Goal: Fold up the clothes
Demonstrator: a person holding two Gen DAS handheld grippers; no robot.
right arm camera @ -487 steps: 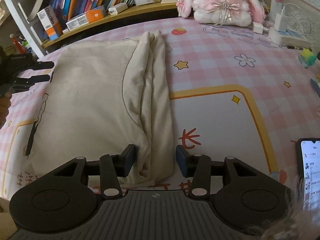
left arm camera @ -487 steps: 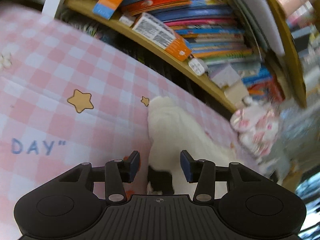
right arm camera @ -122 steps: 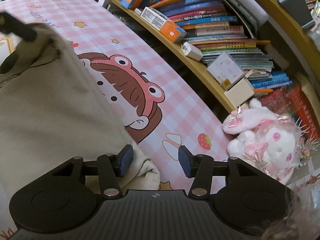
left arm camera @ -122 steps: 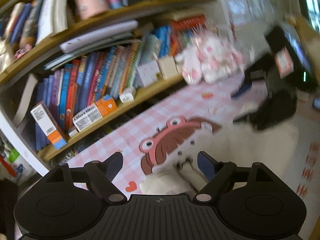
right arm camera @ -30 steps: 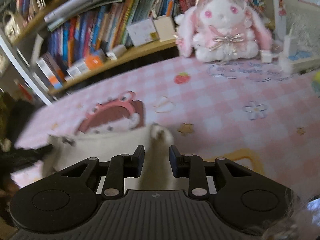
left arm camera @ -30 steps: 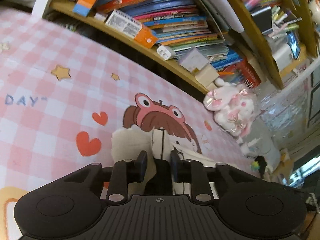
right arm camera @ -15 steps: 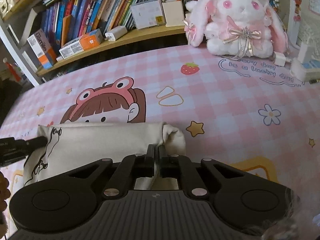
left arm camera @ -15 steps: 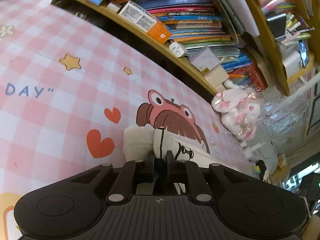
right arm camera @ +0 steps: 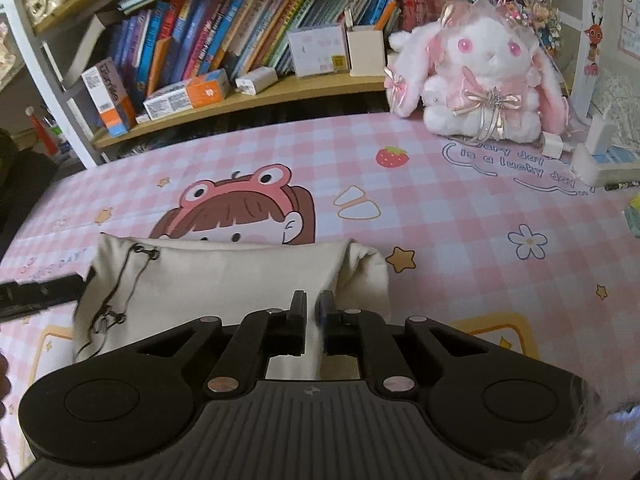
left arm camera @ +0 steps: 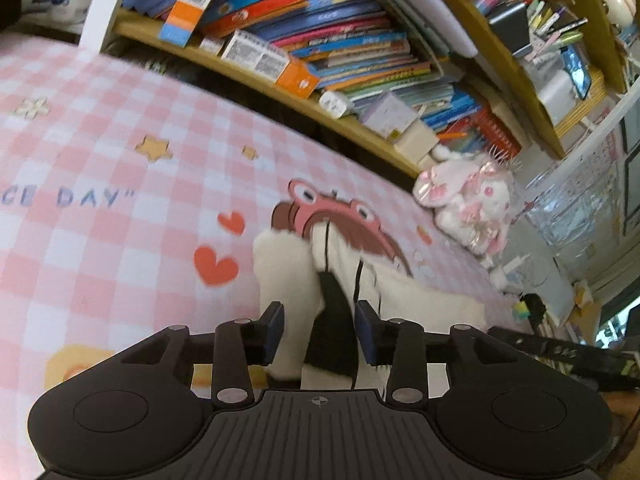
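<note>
Pink checked mat; right hand-held gripper clamps cream garment, left hand-held gripper apart, view blurred

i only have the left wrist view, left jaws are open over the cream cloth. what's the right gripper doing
Observer: The right gripper sits at the near edge of the cream folded garment. Its jaws are almost together, with fabric in the narrow gap. I cannot tell whether it is pinching.
Operator: is the fold flat
Observer: Yes. It lies as a wide flat band on the pink checked mat, and its far edge covers the lower face of the printed girl in the frog hat.
Operator: and its right end
Observer: That end is a rounded bulge just short of a yellow star print.
</note>
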